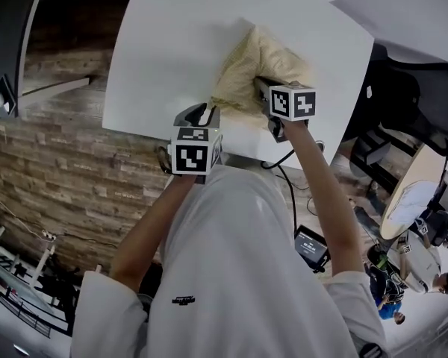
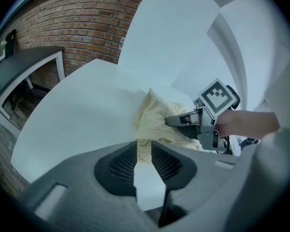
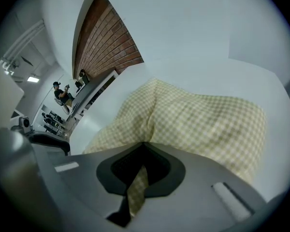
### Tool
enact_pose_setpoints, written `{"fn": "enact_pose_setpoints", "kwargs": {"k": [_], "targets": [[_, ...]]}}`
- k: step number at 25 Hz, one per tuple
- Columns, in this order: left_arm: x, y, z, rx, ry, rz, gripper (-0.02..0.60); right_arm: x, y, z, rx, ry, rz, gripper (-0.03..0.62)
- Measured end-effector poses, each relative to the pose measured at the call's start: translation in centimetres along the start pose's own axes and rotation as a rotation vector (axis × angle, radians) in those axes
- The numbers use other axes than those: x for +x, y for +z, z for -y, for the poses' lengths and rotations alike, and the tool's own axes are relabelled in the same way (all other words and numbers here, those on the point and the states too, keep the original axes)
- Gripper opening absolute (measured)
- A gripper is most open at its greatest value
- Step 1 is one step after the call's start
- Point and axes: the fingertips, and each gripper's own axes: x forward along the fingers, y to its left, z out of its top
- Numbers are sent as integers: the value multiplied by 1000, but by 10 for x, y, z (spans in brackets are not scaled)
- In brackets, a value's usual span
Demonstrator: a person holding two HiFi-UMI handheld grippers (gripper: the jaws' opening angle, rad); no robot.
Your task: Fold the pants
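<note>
Right gripper view, nearest: the right gripper is clenched on a fold of the yellow checked pants, a strip trailing down between its jaws. The left gripper stands parted, holding nothing, with the cloth's edge just past its tips. The pants lie bunched on the white table, legs and waistband indistinguishable.

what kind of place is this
Probably a lab or workshop space rather than a home: a bare white table holding only checked pants, an exposed brick wall, and other people busy with gear nearby.
</note>
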Motion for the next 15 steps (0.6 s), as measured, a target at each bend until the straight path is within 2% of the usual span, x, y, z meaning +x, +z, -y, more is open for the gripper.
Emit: {"fn": "enact_pose_setpoints", "kwargs": {"k": [8, 12, 15], "targets": [[-26, 9, 36, 83, 6, 52, 92, -54, 13, -12, -32, 12, 140, 6], [-46, 25, 41, 67, 25, 118, 76, -90, 17, -21, 0, 78, 207, 6], [-69, 24, 56, 91, 22, 169, 53, -126, 10, -31, 6, 78, 283, 6]]}}
